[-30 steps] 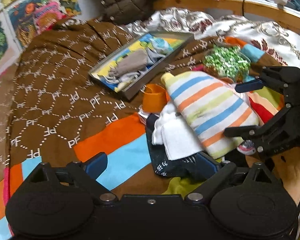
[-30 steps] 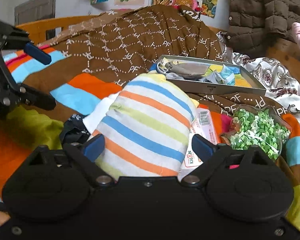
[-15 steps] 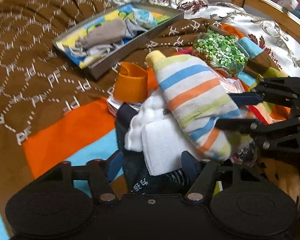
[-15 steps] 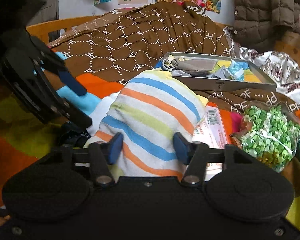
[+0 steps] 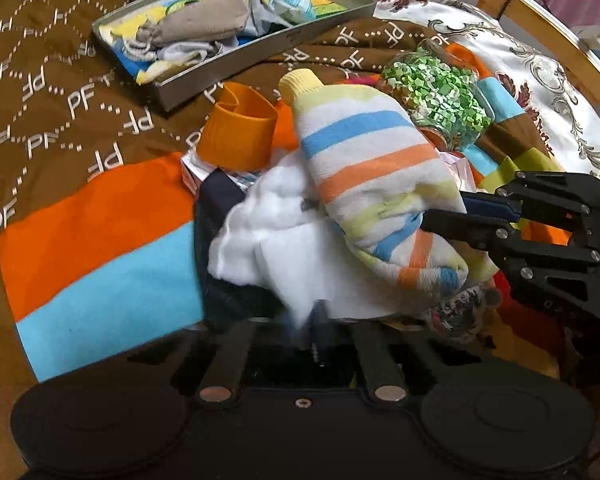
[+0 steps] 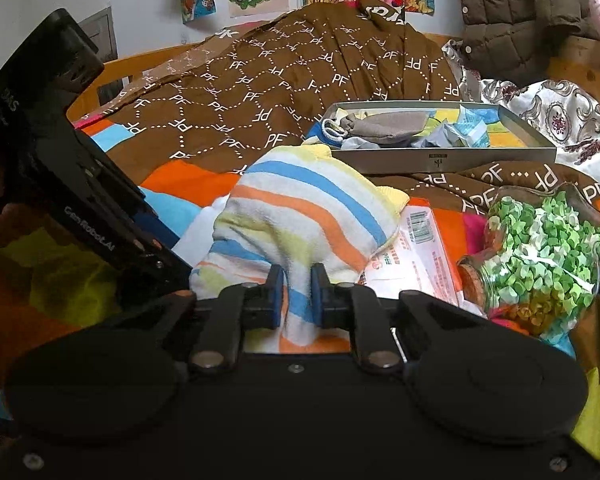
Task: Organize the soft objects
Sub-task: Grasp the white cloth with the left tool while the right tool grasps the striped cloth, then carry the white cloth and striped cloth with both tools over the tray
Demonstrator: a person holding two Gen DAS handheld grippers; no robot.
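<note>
A striped towel [image 5: 374, 184] with blue, orange and yellow bands lies on a pile on the bed, over a white cloth [image 5: 276, 248] and a dark garment [image 5: 224, 292]. My right gripper [image 6: 297, 296] is shut on the near end of the striped towel [image 6: 300, 216]; it also shows at the right of the left wrist view [image 5: 452, 216]. My left gripper [image 5: 306, 328] is shut on the lower edge of the white cloth. A grey tray [image 5: 236, 62] holding several soft items sits further back; it also shows in the right wrist view [image 6: 452, 156].
An orange cup [image 5: 238, 136] lies on its side by the pile. A glass jar of green paper stars [image 6: 540, 256] lies to the right, with a printed packet [image 6: 416, 248] beside it. A brown quilt [image 6: 284, 92] covers the bed. A wooden frame [image 5: 540, 16] runs along the back.
Both grippers moved in toward the pile and closed: the right on the striped towel's end, the left on the white cloth.
</note>
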